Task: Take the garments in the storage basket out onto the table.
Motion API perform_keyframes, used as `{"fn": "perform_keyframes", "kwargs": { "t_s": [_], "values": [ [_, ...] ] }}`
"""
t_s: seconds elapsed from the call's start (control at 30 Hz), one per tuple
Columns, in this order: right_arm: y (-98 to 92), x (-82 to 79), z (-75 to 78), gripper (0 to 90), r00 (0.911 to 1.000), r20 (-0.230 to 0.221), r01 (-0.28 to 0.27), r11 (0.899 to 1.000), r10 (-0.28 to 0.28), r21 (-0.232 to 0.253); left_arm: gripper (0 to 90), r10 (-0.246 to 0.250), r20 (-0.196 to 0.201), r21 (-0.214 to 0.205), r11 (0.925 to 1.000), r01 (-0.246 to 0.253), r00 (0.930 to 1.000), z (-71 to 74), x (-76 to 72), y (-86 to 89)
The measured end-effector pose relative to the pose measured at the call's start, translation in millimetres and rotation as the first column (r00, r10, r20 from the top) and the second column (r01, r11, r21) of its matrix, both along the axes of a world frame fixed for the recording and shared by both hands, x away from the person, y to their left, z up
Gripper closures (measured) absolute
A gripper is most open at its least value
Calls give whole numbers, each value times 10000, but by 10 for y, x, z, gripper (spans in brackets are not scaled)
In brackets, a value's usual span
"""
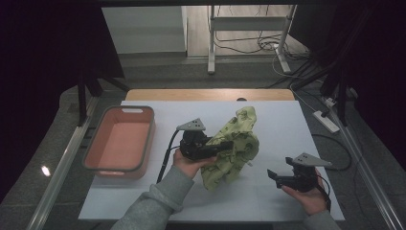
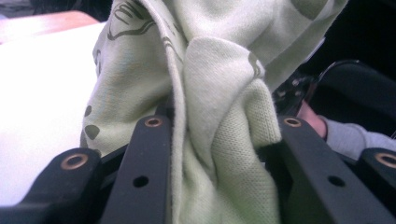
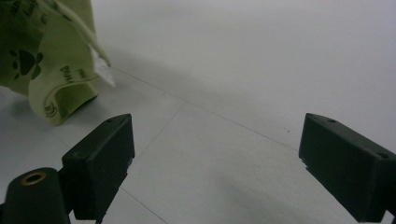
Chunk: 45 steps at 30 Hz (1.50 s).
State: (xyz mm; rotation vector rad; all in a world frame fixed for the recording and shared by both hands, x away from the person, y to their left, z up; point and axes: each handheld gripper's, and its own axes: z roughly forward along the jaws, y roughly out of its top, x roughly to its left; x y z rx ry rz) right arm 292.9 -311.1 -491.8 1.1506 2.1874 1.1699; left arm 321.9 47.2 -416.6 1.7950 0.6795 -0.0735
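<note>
Grey sleeve [image 1: 153,206] at bottom of high view, left hand [image 1: 187,163] above it. Left claw [image 1: 229,143] clamped on pale green printed garment [image 1: 234,143], frame centre, on white worktop [image 1: 277,124]. Left gripper view: knit bunched tight between both jaws, fold ridge running up frame. Right claw [image 3: 215,163] wide, nothing between jaws; its view catches garment hem and white label [image 3: 100,63] upper left. Garment long axis diagonal in high view, lower left to upper right. Pink bin [image 1: 120,143] at left.
</note>
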Motion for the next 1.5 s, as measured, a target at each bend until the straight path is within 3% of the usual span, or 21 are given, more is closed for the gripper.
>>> {"fn": "perform_keyframes", "kwargs": {
  "t_s": [0.53,1.0,1.13,1.5],
  "values": [
    [10,0,-2,113,10000,-43,-1,10000,1,-15,696,-154,-522,1208,9924,216,9985,-316,27,38],
    [21,0,-6,113,10000,-32,-52,10000,52,-29,686,-243,-1087,1826,9822,440,9938,-573,60,14],
    [15,-2,-7,113,10000,-44,-31,10000,31,-44,679,-302,-1160,1948,9794,526,9928,-616,67,-12],
    [16,-2,-5,113,10000,-32,-34,10000,34,-41,591,-72,-1193,1913,9811,301,9928,-623,63,-1]
  ]
}}
